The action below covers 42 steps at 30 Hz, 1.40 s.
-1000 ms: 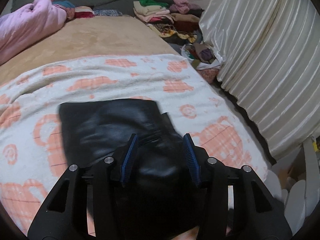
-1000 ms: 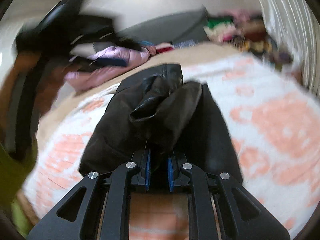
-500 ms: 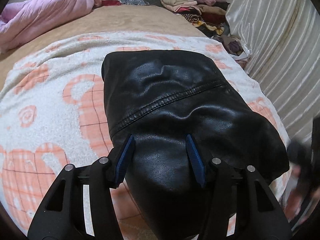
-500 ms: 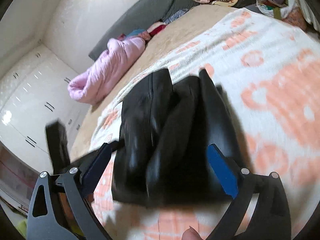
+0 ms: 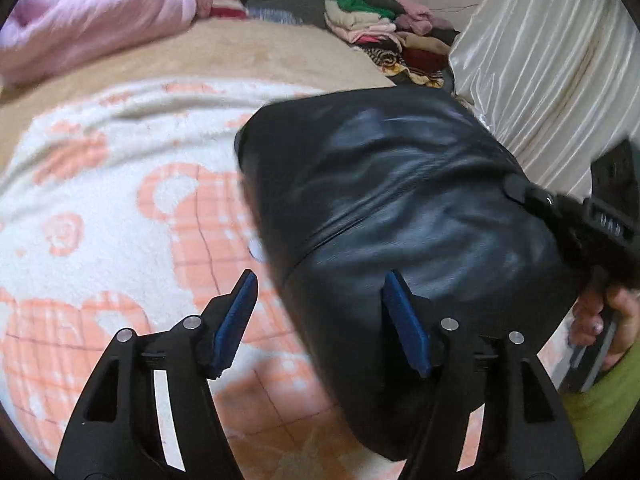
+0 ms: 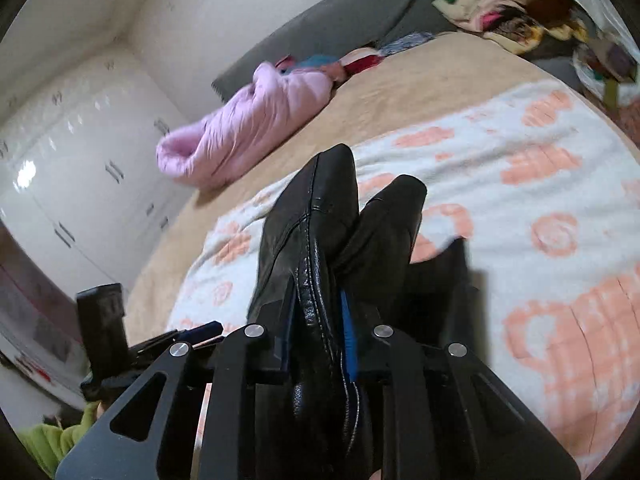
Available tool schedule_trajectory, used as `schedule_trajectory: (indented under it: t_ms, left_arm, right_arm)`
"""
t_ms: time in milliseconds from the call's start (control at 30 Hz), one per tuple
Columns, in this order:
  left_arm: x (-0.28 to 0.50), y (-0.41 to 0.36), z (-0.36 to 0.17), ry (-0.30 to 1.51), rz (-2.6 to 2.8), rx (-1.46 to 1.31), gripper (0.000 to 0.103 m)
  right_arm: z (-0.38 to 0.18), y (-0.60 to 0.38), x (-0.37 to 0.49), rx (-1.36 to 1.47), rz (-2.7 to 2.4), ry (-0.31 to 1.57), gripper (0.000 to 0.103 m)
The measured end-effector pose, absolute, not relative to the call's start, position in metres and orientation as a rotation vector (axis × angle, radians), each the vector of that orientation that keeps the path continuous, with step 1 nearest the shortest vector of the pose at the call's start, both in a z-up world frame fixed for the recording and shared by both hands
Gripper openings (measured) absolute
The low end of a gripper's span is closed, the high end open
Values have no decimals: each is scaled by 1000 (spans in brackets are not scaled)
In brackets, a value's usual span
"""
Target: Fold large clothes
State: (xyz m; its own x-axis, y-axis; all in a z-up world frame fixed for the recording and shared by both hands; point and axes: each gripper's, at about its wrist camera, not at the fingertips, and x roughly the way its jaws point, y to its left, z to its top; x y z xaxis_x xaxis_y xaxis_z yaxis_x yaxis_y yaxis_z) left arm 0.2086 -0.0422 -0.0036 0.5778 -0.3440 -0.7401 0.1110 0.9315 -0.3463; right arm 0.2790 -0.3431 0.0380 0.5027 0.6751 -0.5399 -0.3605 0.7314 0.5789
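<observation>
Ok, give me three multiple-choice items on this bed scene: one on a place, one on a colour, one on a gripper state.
1. Where does the pink quilted coat lie?
A. on the tan bedspread
B. on the floor
C. on the curtain

2. What colour is the leather jacket?
A. red
B. black
C. white

3. How is the right gripper?
A. wide open
B. out of view
C. shut on the jacket

Answers: 1 A, it rests on the bedspread near the grey headboard; 2 B, glossy black in both views; 3 C, blue pads pinch its seam.
</observation>
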Motion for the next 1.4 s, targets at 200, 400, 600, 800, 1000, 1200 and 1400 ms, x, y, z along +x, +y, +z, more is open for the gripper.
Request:
schedule_trajectory:
  t_ms: [200, 400, 600, 800, 1000, 1200, 1400]
  left_arm:
    - [211, -61, -35, 1014, -337, -362, 75]
    - [207, -77, -44, 1031, -325, -308, 87]
    - [207, -79, -44, 1041, -323, -279, 91]
    - [205, -85, -52, 1053, -349, -241, 93]
    - [206, -89, -54, 1041, -325, -227, 93]
    - [205, -90, -51, 1032, -317, -209, 93]
    - [205, -92, -50, 1029, -312, -196, 93]
  right_arm:
    - [-39, -379, 265, 553, 619, 880, 18]
    - [-57, -381, 261, 509, 552, 911, 36]
    - [-45, -393, 227, 525, 529, 929, 67]
    - [-66, -401, 195, 560, 484, 976, 43]
    - [-48, -402, 197, 493, 441, 981, 67]
    - [4, -389, 245, 374, 364, 864, 70]
    - [13, -339, 313, 258, 368, 894, 76]
